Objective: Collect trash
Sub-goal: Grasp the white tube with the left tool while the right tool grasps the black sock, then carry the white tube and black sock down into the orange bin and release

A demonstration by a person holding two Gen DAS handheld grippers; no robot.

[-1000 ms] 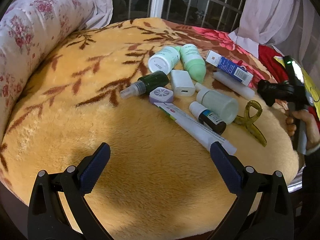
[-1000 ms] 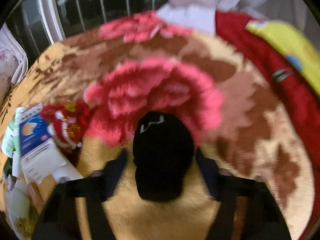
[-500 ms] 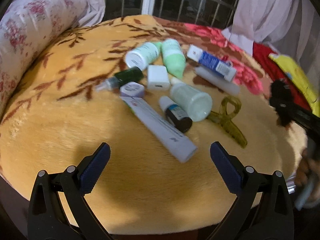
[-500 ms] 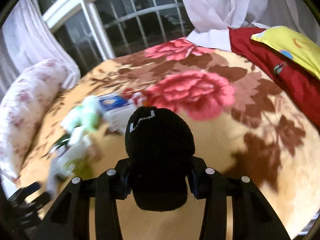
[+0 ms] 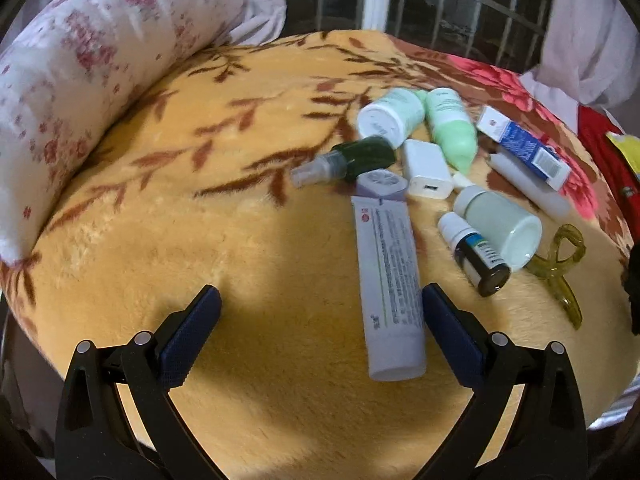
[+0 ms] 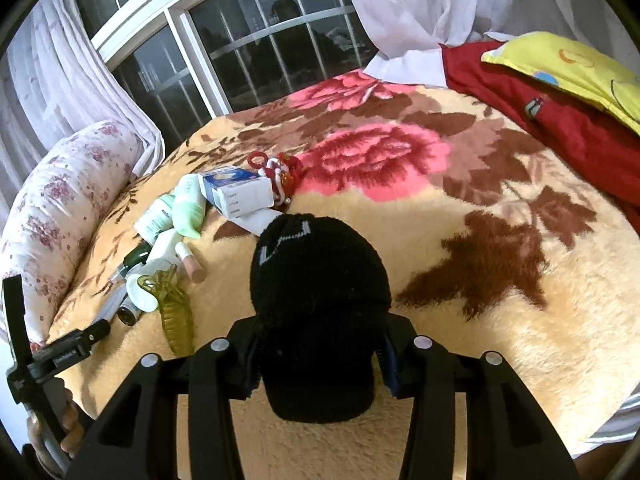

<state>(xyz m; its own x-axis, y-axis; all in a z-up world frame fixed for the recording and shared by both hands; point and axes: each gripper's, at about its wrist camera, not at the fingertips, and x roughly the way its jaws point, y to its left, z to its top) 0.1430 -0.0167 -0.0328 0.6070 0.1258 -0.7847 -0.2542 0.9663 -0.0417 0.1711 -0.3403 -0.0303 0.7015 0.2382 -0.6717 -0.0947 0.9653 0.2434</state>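
Observation:
My right gripper [image 6: 320, 360] is shut on a black knitted bundle [image 6: 320, 280] with a white mark, held above the flowered blanket [image 6: 500, 340]. My left gripper [image 5: 320, 304] stands open low over the blanket [image 5: 200, 220] with nothing between its fingers. A white tube [image 5: 388, 280] lies just inside its right finger. Beyond the tube is a pile: a dark dropper bottle [image 5: 476, 256], a white bottle [image 5: 500, 228], a white charger [image 5: 426, 168], a green spray bottle [image 5: 352, 158], two mint bottles [image 5: 448, 128] and a blue-white box [image 5: 524, 146]. The right wrist view shows the same pile [image 6: 180, 232] at the left.
A green hair claw [image 5: 560, 268] lies right of the pile. A floral bolster [image 5: 80, 80] lines the left side. Red hair ties [image 6: 280, 172], a red cloth [image 6: 560, 120] and a yellow pillow [image 6: 560, 64] lie farther back. A barred window [image 6: 260, 40] stands behind, and the bed edge runs near.
The right gripper closed on the black bundle and carried it up, swinging round until the pile came into its view. The left gripper's view swayed slightly; the other gripper slid off its right edge.

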